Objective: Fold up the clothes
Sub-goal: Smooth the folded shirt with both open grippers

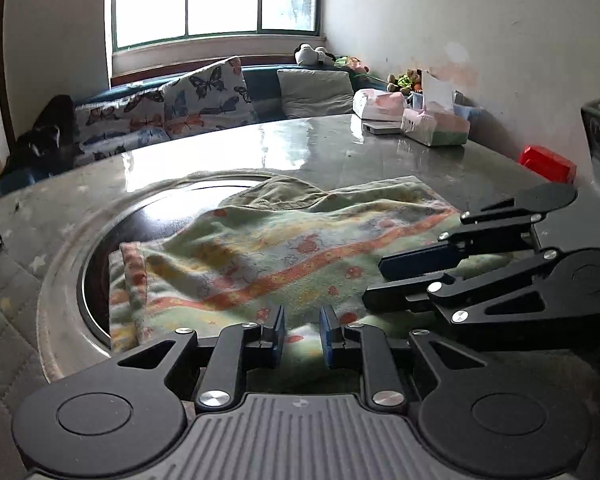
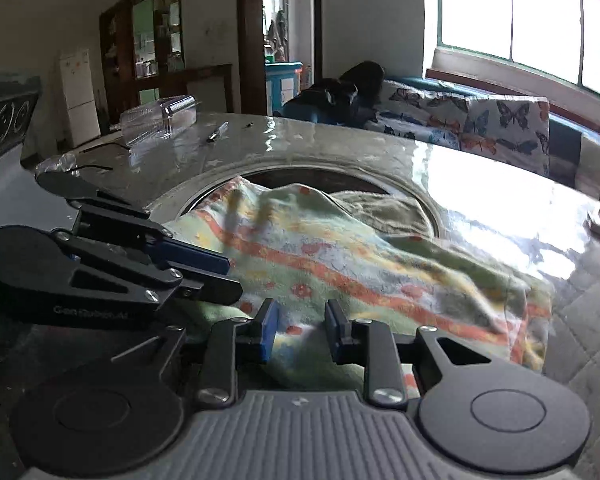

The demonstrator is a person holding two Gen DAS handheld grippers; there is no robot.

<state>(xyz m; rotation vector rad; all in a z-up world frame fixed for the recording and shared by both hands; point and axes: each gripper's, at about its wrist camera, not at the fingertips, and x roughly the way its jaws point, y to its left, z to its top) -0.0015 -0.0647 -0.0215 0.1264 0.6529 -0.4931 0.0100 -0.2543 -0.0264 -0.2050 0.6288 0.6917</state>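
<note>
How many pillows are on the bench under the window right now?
2. A white butterfly-print pillow leans at the bench's left-middle; a plain grey-green pillow stands to its right, near the stuffed toys. More could be hidden behind the grey stone table.

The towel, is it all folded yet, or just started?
Just started. The towel lies rumpled on the table, with one far corner flopped over but no tidy fold. Both the left gripper and right gripper sit open at its near edge, gripping nothing. Grabbing and all the folding remain.
</note>
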